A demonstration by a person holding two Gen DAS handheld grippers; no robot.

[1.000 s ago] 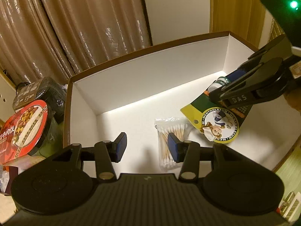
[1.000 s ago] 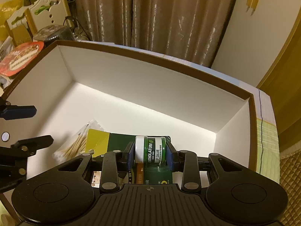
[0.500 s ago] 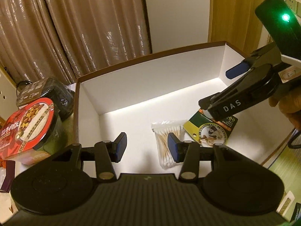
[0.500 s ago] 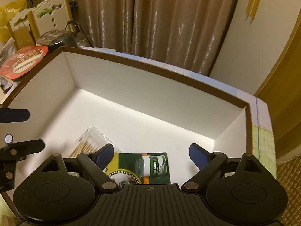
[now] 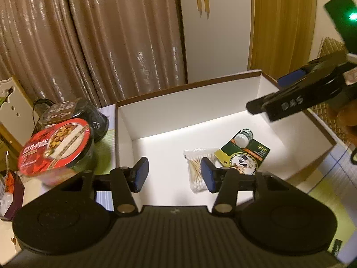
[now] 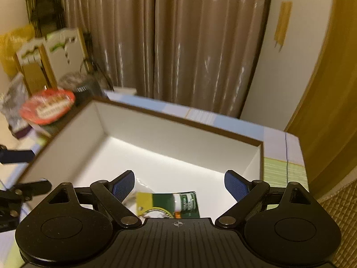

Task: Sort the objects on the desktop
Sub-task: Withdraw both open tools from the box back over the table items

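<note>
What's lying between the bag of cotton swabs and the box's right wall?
The green lip-balm card, with its small jar on it. Beyond that, bare white box floor. The left wrist view shows it best.

A: What sits inside the box?

B: Two items on its floor, right of centre in the left wrist frame: a bag of cotton swabs, and just to its right a carded lip balm pack, its edge touching the bag.

A: And outside?

B: At the frame's left, an instant-food bowl stands beside the box's left wall, with a dark container behind it. Curtains hang behind the box.

A: The grippers?

B: The left gripper sits at lower centre, over the box's near edge; the right gripper enters from the right edge, above the box's right end.
</note>
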